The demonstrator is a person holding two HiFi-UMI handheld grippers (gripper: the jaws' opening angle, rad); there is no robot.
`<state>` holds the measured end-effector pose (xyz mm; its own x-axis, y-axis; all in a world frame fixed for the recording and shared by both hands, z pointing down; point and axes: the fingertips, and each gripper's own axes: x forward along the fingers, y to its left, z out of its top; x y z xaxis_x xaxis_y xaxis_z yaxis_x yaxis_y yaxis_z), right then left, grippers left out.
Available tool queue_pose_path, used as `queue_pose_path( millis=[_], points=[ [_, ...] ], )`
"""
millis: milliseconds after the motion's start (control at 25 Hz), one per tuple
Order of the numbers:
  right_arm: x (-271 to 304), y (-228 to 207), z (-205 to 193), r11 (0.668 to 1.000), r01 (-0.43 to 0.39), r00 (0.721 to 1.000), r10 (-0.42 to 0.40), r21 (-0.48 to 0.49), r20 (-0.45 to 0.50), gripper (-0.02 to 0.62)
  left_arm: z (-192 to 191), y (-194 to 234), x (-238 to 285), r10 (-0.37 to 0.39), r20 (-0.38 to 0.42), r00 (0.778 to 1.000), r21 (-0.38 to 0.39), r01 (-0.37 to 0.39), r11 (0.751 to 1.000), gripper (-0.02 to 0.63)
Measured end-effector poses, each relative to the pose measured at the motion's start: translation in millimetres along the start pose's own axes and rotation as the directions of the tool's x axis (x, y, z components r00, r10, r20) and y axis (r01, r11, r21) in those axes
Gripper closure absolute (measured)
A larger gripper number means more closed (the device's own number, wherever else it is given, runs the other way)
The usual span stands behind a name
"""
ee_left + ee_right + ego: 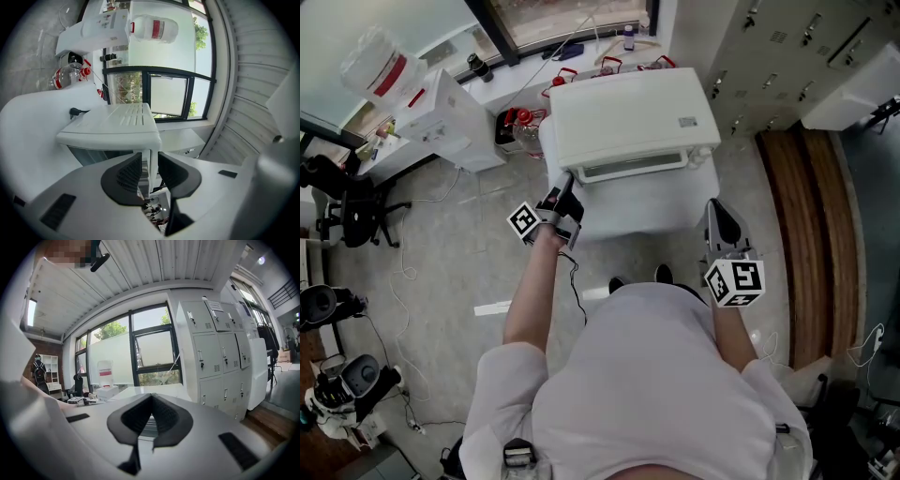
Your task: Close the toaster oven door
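Since it must shut — an edge grip
Left gripper clamps the glass-paned door edge of the white metal toaster oven to steer it; right gripper idles closed, empty.

A white water dispenser with a clear jug on top stands at the upper left, and clear bottles with red caps cluster just beside it. A black office chair sits further left on the grey floor, where thin cables trail. Grey lockers line the upper right, and a wooden step runs below them.
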<state>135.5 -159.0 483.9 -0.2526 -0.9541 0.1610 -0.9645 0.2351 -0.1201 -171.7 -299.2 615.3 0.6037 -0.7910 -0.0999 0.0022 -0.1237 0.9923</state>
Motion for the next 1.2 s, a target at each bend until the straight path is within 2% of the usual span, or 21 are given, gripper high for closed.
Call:
queue_pose_path(
  millis=[840, 1000, 1200],
  points=[
    [8, -11, 2, 1.0, -0.027, 1.0, 0.027, -0.003, -0.003, 0.586, -3, 0, -3, 0.006, 0.033, 0.999, 0.006, -0.006, 1.0, 0.498],
    [6, -13, 2, 0.999, -0.036, 0.999, 0.036, -0.002, 0.001, 0.586, -2, -15, -9, -0.019, 0.055, 0.998, 0.108, 0.013, 0.994, 0.502],
    [4, -18, 1, 0.999, -0.049, 0.999, 0.049, 0.002, 0.011, 0.586, -10, -43, -11, -0.044, 0.046, 0.998, 0.251, 0.031, 0.968, 0.502]
  ],
)
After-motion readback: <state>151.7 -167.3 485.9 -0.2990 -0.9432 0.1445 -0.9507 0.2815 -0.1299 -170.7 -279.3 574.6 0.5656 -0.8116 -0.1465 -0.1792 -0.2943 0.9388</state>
